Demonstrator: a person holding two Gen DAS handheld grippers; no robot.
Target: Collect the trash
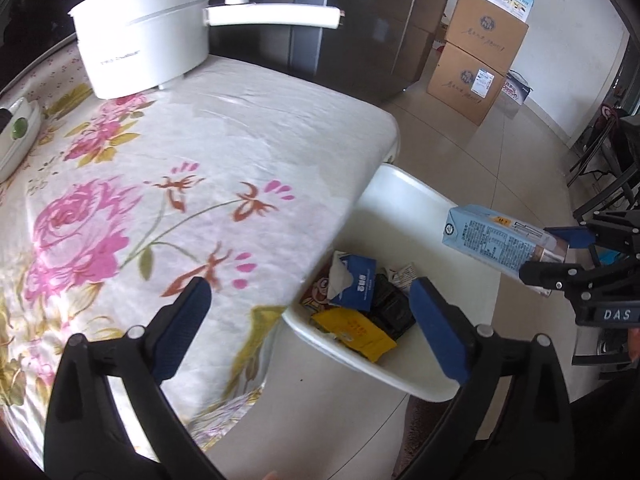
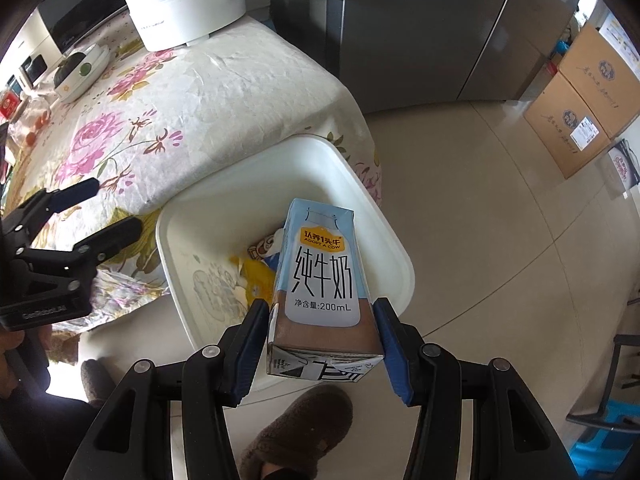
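Note:
A white plastic bin (image 1: 360,356) stands on the floor against the table's corner. In it lie a blue tissue pack (image 1: 356,284), a yellow packet (image 1: 356,330) and a black wrapper (image 1: 390,304). My left gripper (image 1: 309,286) hangs open and empty above the bin's near edge and the table corner; the right wrist view shows the left gripper (image 2: 114,204) at the left. My right gripper (image 2: 320,304) is shut on a light-blue milk carton (image 2: 320,264), held over the bin (image 2: 396,248). In the left wrist view the carton (image 1: 492,240) juts from the right gripper (image 1: 548,254) above the bin's right side.
A table with a floral cloth (image 1: 160,184) bears a white electric pot (image 1: 144,40) with a long handle and a white dish (image 1: 16,136). A steel fridge (image 1: 360,20) and stacked cardboard boxes (image 1: 476,60) stand behind. A person's brown slipper (image 2: 296,428) rests by the bin.

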